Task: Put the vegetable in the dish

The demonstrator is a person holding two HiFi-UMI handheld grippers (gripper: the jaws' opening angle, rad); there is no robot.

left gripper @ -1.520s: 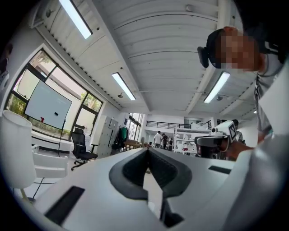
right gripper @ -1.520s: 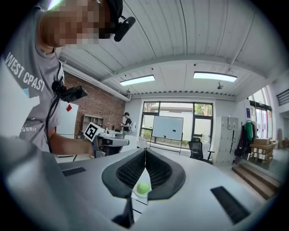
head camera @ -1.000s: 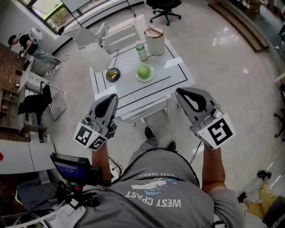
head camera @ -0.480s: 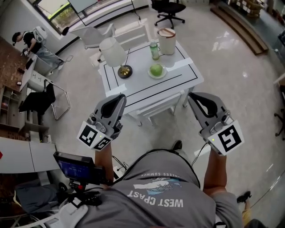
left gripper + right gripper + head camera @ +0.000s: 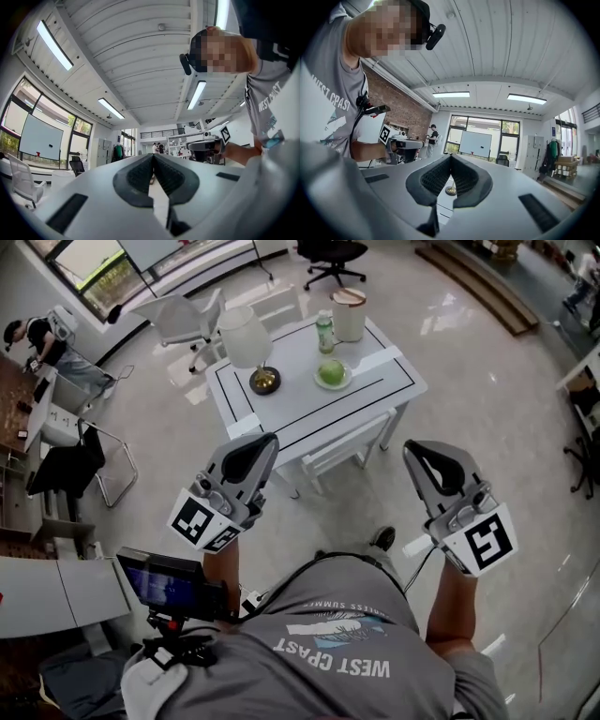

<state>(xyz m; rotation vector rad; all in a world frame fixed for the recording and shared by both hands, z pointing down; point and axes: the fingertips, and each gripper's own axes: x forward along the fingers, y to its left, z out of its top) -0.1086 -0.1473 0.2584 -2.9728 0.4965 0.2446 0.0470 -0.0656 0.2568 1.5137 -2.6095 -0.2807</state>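
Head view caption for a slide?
Left gripper and right gripper, both shut and empty, short of a table with a vegetable in its dish.

White table (image 5: 302,407), shaded lamp (image 5: 246,337), green bottle (image 5: 325,332), lidded canister (image 5: 348,314), black office chair (image 5: 330,251)

The person wears a grey short-sleeved T-shirt (image 5: 328,638) with white lettering and a pale feather print, a thin black cable (image 5: 323,557) looping across it, while the left gripper (image 5: 265,442) and right gripper (image 5: 418,450) are pale grey shells with black ribbed pads and black-and-white marker cubes.
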